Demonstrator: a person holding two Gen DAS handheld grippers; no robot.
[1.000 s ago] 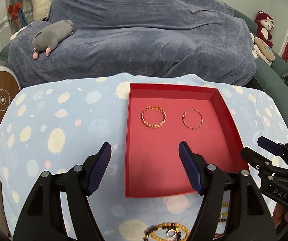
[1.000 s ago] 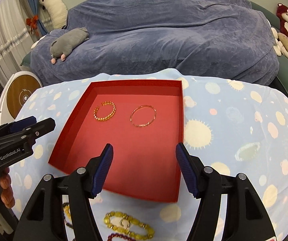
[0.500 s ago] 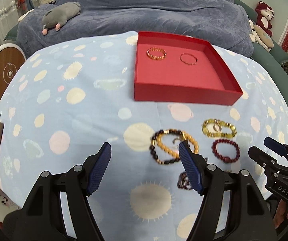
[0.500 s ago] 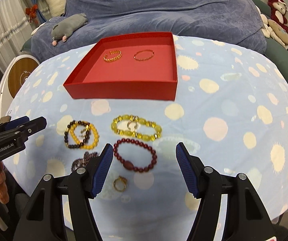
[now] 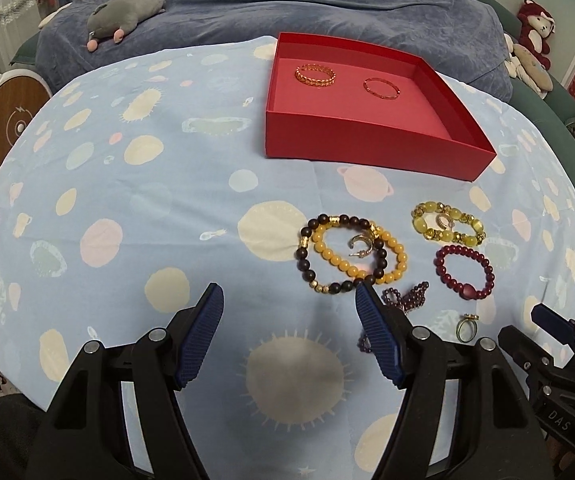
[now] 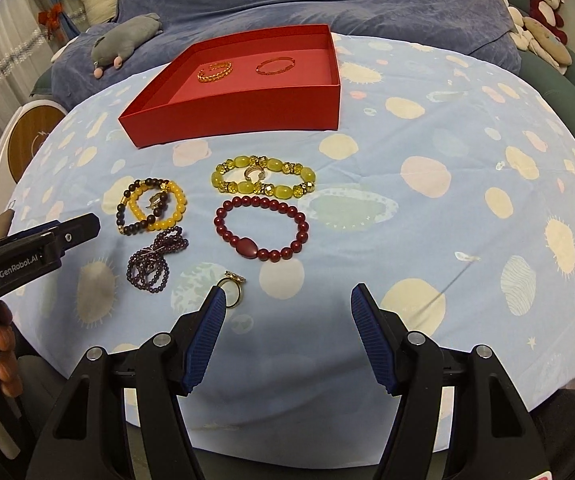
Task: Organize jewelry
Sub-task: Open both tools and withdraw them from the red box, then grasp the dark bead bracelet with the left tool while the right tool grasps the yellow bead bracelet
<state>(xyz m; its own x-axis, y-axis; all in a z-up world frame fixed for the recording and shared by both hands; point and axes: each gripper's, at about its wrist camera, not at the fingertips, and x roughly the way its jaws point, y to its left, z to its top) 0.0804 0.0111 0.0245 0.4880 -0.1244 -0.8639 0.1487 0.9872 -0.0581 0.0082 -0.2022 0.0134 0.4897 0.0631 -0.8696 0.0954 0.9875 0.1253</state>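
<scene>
A red tray holds a gold chain bangle and a thin rose-gold bangle. In front of it on the cloth lie a dark-and-orange bead bracelet pair, a yellow-green bracelet, a dark red bracelet, a purple bead strand and a gold ring. My left gripper is open and empty. My right gripper is open and empty just right of the ring.
The table wears a light blue planet-print cloth. A sofa under a blue-grey cover stands behind with a grey plush and soft toys at the right. A round wooden-faced disc is at the left.
Both grippers have pulled back from over the tray toward the table's near edge. The loose bracelets and ring have come into view in front of them. Both stay open.
</scene>
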